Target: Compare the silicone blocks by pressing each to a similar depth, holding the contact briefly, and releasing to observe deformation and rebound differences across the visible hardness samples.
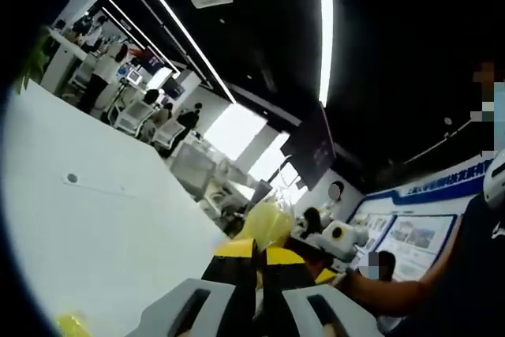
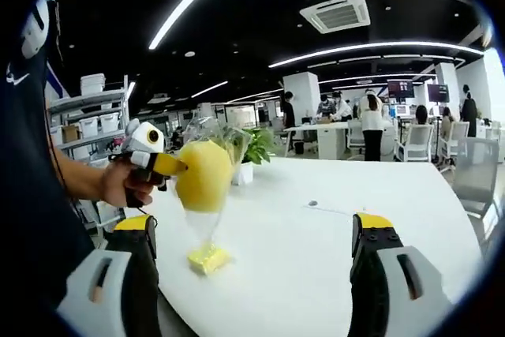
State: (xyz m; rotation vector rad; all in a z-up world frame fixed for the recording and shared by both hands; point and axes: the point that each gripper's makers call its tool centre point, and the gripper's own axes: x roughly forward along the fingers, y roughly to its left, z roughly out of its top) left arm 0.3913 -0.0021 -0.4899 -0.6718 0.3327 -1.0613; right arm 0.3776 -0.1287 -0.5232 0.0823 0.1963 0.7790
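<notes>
The left gripper (image 2: pixel 170 165) lifts a soft yellow silicone block in clear film (image 2: pixel 203 175) off the white table (image 2: pixel 316 250); a yellow piece (image 2: pixel 208 258) lies beneath; the right gripper (image 2: pixel 252 262) gapes wide; a loose hold may drop it.

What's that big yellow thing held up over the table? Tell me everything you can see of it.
The yellow block is a rounded, smooth, matte lump, soft-looking like silicone, wrapped in a clear plastic bag that bunches above it and trails below. The left hand-held gripper, gripped by a person's hand, holds it from the side, above the white table. A smaller yellow piece lies on the table beneath it, apart from it.
</notes>
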